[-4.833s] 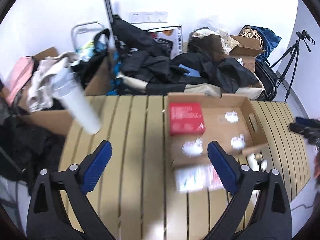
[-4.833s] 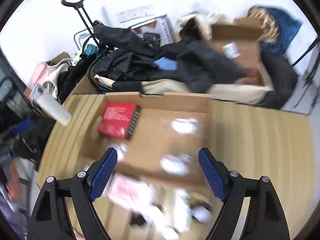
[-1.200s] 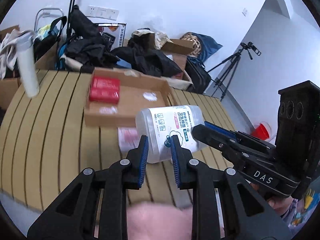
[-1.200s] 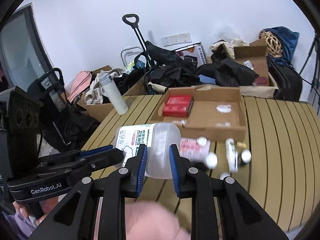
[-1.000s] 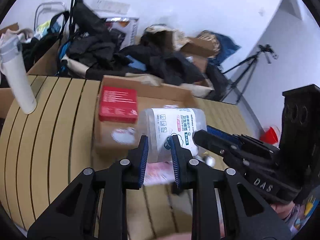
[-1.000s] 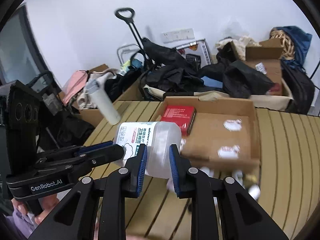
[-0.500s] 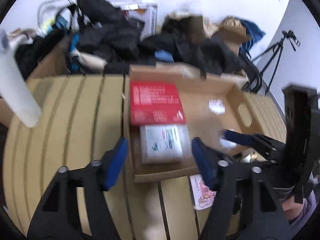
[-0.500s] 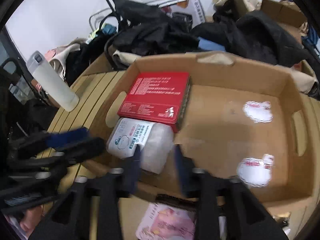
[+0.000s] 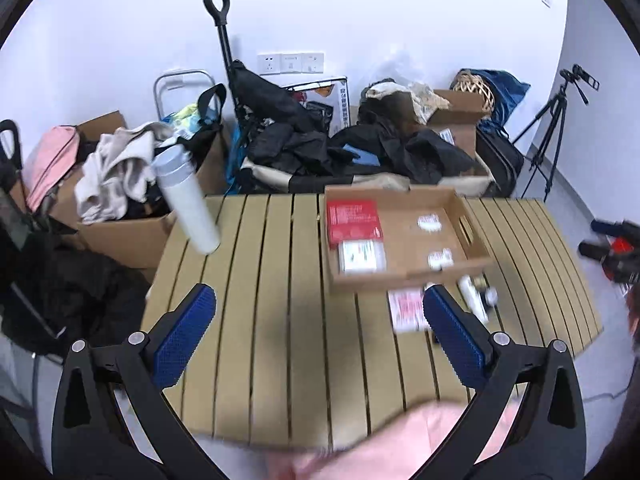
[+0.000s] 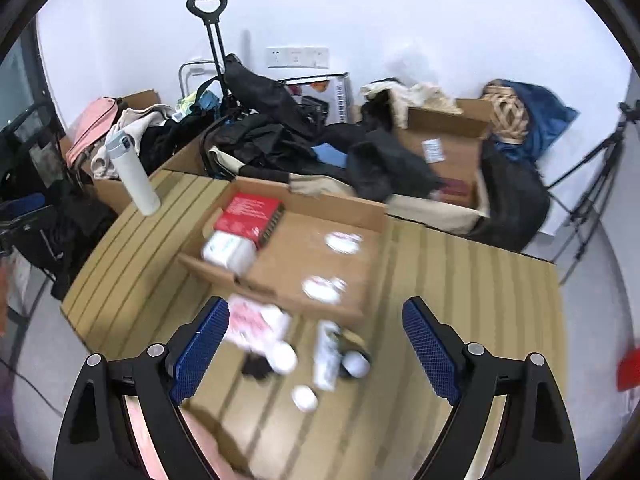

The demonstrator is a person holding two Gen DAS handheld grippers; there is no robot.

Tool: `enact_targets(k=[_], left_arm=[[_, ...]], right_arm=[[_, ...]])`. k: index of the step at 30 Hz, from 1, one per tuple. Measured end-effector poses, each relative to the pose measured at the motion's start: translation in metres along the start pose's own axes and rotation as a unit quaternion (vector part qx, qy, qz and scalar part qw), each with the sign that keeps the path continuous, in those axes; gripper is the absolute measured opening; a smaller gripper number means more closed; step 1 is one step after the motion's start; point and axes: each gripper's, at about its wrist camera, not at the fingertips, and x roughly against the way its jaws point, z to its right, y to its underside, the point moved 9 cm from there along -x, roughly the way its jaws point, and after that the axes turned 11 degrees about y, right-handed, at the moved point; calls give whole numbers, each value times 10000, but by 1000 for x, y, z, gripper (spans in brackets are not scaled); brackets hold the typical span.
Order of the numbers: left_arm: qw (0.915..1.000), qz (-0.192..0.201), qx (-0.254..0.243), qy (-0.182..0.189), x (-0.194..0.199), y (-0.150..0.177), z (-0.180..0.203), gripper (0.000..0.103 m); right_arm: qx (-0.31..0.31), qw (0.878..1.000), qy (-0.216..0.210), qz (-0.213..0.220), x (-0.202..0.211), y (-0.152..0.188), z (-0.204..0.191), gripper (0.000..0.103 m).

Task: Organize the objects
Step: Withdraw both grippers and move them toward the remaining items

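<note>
A shallow cardboard box (image 9: 472, 236) (image 10: 352, 210) stands on the slatted wooden table (image 9: 280, 280) (image 10: 460, 280). Inside it a red box (image 9: 352, 220) (image 10: 250, 214) lies at the left, with the clear cotton-swab jar (image 9: 358, 256) (image 10: 228, 252) lying just in front of it. A pink packet (image 9: 406, 310) (image 10: 252, 322), a white tube (image 9: 472, 298) (image 10: 326, 352) and small white caps (image 10: 304, 396) lie on the table in front of the box. My left gripper (image 9: 316, 324) and right gripper (image 10: 316, 340) are both open and empty, held back above the table's near side.
A white thermos (image 9: 186, 196) (image 10: 134, 174) stands at the table's far left corner. Behind the table are piles of black clothes (image 9: 320, 148), cardboard boxes (image 10: 444, 136), a trolley handle (image 9: 218, 8) and a tripod (image 9: 556, 108).
Both grippers held the jar between them, set it in the box beside the red box, opened wide and drew back from the box.
</note>
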Motion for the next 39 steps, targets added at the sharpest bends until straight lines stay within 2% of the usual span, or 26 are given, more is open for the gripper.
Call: enact_targets(k=[3,7,11,14,19,22,25,27,29,30,32,35,39], left_arm=[[9999,3,70,109,26,20,9,103],[10000,17,11,25,50,41,20,103],[9991,421,43,-94,86,63,31,103],[9970,757,34,158,117,91,46,103],[9961,829,-211,239,140,139,70,103],[9960,858,-102,209,144,172,79,103],[9972,682,44,311,139,189,85,103],[9976,650,-159,179,138,188,90,103],[9968,771,-216,38,141,186,91,103],[9962,842,-190,93,143,186,92,103],[9965,802,-152,195,140,188,92,103],[9974,704,-152,63,136,190,87,103],[9982,586,-9,153,125,195,83,103]], right_arm=[[-157,9998,-30,68,33,18,16,91],[-314,9991,-102,252,63,31,15,91],[-293,9982,-194,477,91,51,0,91],[-66,9977,-410,533,107,80,-19,91],[-134,9968,-511,601,138,138,-41,91],[-412,9944,-727,650,155,178,-59,91],[-682,9903,-1003,679,164,207,-75,91],[-558,9922,-979,531,160,215,-84,91],[-424,9955,-641,562,160,214,-85,91],[-411,9957,-542,630,161,212,-84,91],[-421,9948,-630,675,162,210,-86,91],[-438,9957,-569,579,155,212,-86,91],[-543,9956,-551,525,148,214,-81,91]])
